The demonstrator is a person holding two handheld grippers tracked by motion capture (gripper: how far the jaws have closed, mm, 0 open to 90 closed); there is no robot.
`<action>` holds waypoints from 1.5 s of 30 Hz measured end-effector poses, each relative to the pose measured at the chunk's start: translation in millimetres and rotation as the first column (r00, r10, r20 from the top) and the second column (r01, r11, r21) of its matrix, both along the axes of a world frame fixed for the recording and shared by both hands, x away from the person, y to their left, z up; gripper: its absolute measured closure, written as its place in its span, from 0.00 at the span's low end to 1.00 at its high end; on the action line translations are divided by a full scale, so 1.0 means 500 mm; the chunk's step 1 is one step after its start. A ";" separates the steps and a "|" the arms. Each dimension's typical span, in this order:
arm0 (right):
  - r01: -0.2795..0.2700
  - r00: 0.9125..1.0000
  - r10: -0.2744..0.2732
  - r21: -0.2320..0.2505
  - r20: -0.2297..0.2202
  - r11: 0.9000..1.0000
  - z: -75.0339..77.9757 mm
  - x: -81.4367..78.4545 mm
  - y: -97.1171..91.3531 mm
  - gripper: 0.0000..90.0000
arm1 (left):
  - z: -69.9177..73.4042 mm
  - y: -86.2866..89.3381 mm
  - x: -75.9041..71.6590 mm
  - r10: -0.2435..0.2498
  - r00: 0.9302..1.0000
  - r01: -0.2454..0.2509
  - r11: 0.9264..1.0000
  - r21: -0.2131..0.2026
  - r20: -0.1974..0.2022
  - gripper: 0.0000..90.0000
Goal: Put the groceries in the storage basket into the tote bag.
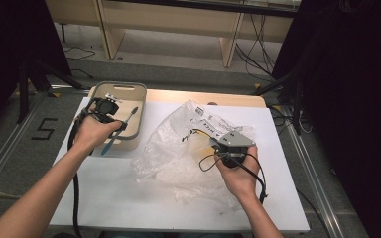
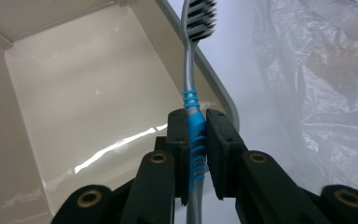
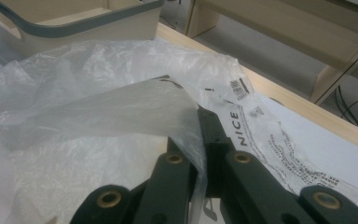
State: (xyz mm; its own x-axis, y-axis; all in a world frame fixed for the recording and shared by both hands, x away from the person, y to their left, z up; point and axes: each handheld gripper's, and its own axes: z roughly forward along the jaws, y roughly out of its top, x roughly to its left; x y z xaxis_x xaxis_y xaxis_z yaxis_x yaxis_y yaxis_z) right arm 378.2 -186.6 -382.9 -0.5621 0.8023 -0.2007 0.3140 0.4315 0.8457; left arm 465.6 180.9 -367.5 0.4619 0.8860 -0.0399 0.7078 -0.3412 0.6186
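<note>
The left gripper (image 2: 196,140) is clenched on the blue-ribbed handle of a toothbrush (image 2: 192,100), which it holds over the right-hand rim of the beige bin (image 1: 138,119) at the far left of the worktop (image 1: 104,188). In the left gripper view the bristle head points away from the gripper, above the bin's grey-edged rim, with the pale inside of the bin open to the left. The part of the bin's floor seen there is bare; in the high view a small light object lies at its far end, too small to name. The right gripper (image 3: 200,140) is clamped on a fold of the clear plastic bag (image 1: 178,144), which lies crumpled across the middle of the worktop with its printed label turned to the far right. Judging from this, the toothbrush is out of the bag and has reached the bin, so the fetching is done. What is left is to bring the brush fully over the bin's opening, lower it and let go. The bag is pinned in place and looks otherwise empty, though its folds hide much.
</note>
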 end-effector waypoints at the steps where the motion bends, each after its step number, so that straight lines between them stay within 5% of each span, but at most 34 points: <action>1: 0.002 1.000 -0.002 0.000 0.001 1.000 0.000 0.000 0.000 1.00 | 0.000 -0.001 -0.004 -0.004 1.000 0.004 1.000 0.001 0.001 0.88; 28: 0.000 1.000 0.000 0.000 0.001 1.000 0.000 0.000 0.001 1.00 | -0.013 -0.023 -0.073 -0.083 0.997 0.083 0.997 -0.007 -0.011 0.88; 45: -0.002 1.000 0.002 -0.003 -0.002 1.000 -0.001 0.001 0.003 1.00 | -0.027 -0.030 -0.138 -0.168 0.986 0.167 0.985 -0.047 -0.022 0.88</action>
State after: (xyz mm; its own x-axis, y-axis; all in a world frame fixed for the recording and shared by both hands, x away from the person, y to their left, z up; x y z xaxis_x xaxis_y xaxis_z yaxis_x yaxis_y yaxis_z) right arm 378.7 -185.1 -383.4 -0.5644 0.8003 -0.2023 0.3142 0.4350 0.8438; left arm 396.3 165.7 -381.1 0.6018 0.7934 -0.0912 0.6589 -0.4287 0.6181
